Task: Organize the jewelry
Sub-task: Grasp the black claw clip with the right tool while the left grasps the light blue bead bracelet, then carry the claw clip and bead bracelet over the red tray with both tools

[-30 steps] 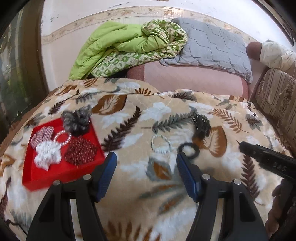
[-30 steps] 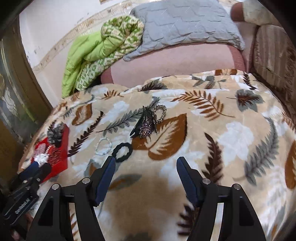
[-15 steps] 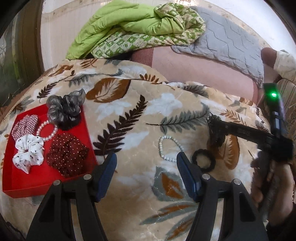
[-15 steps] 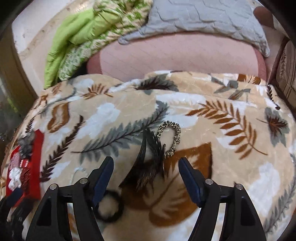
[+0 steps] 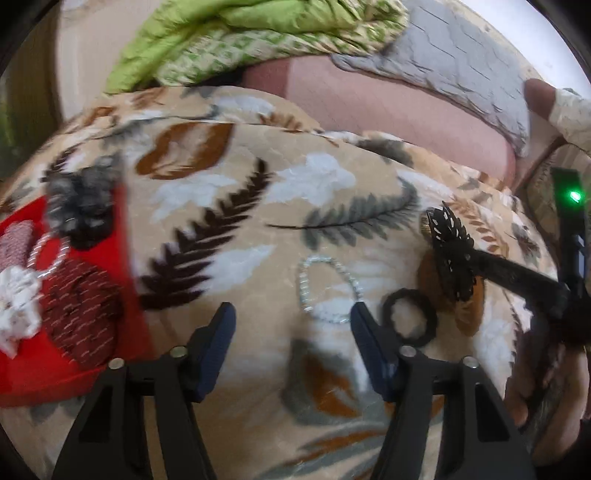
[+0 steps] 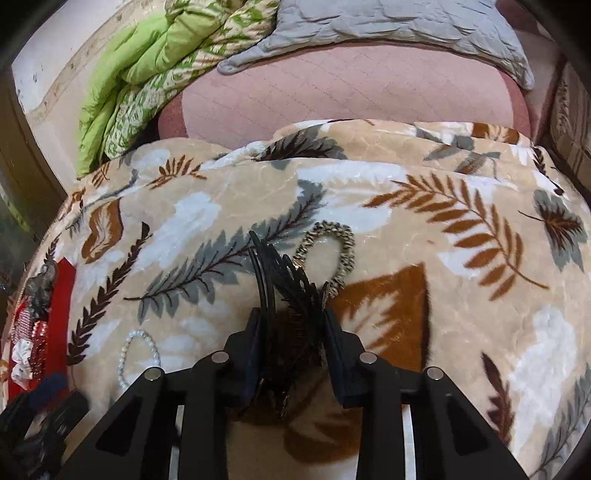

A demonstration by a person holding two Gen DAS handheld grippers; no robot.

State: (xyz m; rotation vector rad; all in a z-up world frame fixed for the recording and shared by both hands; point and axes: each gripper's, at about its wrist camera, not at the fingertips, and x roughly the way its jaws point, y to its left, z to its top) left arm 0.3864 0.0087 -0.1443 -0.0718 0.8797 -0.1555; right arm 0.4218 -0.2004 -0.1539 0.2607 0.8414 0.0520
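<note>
- The right gripper (image 6: 290, 328) has just been closing, and now its two blue pads squeeze the black leaf-shaped hair clip (image 6: 284, 284) from both sides.
- The clip sticks up and away past the tips of that gripper.
- A spotted brown hair tie (image 6: 328, 254) lies on the blanket just past the clip, a little to the right of the tips.
- The left gripper (image 5: 290, 325) is partly open. Its jaws have just closed a little, and nothing is between them but blanket.
- A white bead bracelet (image 5: 327, 290) lies just ahead of the left gripper, close to its right finger.
- A black hair tie (image 5: 410, 317) lies right beside that same finger, on its outer side.
- A red tray (image 5: 55, 365) sits off to the left of the left gripper. In it are a grey scrunchie (image 5: 83, 206), a dark red dotted one (image 5: 83, 317), a white one (image 5: 16, 306), a pink checked one at the far edge and a string of white beads.
- All of it lies on a soft tan blanket (image 6: 424, 236) with brown, grey and white leaves.
- Far ahead of both grippers a pink cushion (image 6: 332, 99) lies across the bed. A grey quilted pillow (image 6: 388, 22) and a bunched green quilt (image 6: 147, 66) rest on it.
- A pale wall stands behind the bedding, with a patterned strip along it.
</note>
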